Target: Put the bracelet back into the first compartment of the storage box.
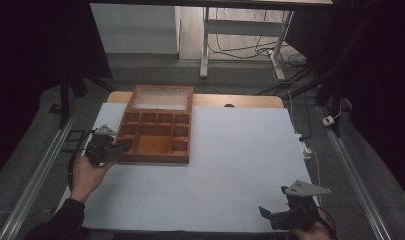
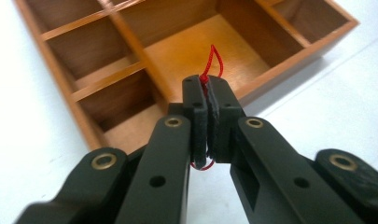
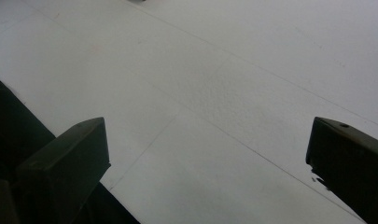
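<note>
Far left: left gripper [image 1: 121,148] at the near-left corner of the wooden box [image 1: 157,156], jaws pressed together on a thin red cord [image 2: 213,58]. From the left gripper view, a small loop of that cord standing up above the tips, a scrap of red showing below them; whatever hangs from the cord too hidden to tell. Pointed over the box's low front wall toward the large open compartment [image 2: 196,51], smaller bare compartments to either side of it.

Centre: box lying open on the white worktop [image 1: 230,165], glazed lid [image 1: 161,99] tipped back at the far side, rows of small cells behind the large one, nothing visible inside any of them.

Right: right gripper [image 1: 270,216] low at the near edge of the worktop, well apart from the box, jaws spread wide and holding nothing; bare white surface between them in the right gripper view [image 3: 210,154].

Step in hand, by the look of it: carrying the corded piece to the box for stowing. Next move likely calling for a short reach forward over the front wall, a lowering into the chosen compartment, then a clean parting of the jaws so that the thin cord drops free rather than clinging to the pads. Right gripper seemingly idle, free to steady the box if it slides.
</note>
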